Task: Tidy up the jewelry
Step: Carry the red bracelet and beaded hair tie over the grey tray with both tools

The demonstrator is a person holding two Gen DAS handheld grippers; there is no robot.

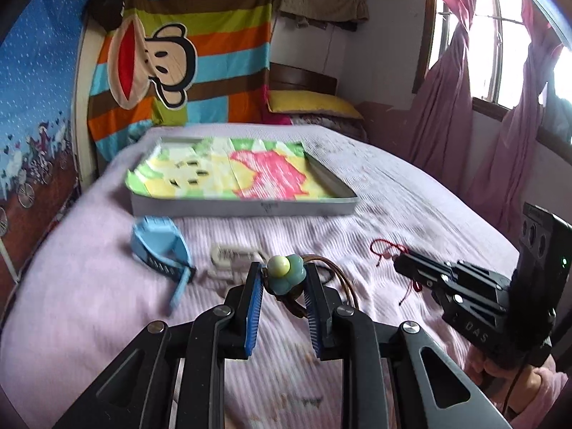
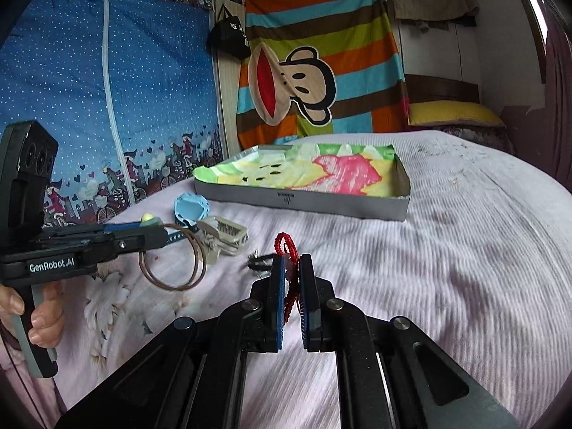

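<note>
Daylit via window [image 1: 500,46], motion blur, fisheye edges

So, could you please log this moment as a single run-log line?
left gripper: shut on flower hair tie | right gripper: shut on red cord bracelet | tray: no jewelry inside | blue watch, hair clip: on bed

Home bedroom. Indicated by bed [image 1: 393,193] with lilac cover, yellow pillow [image 1: 314,105] at wooden headboard [image 1: 304,78], pink curtains [image 1: 447,107] over window, zippered fabric wardrobe [image 2: 107,89].
</note>
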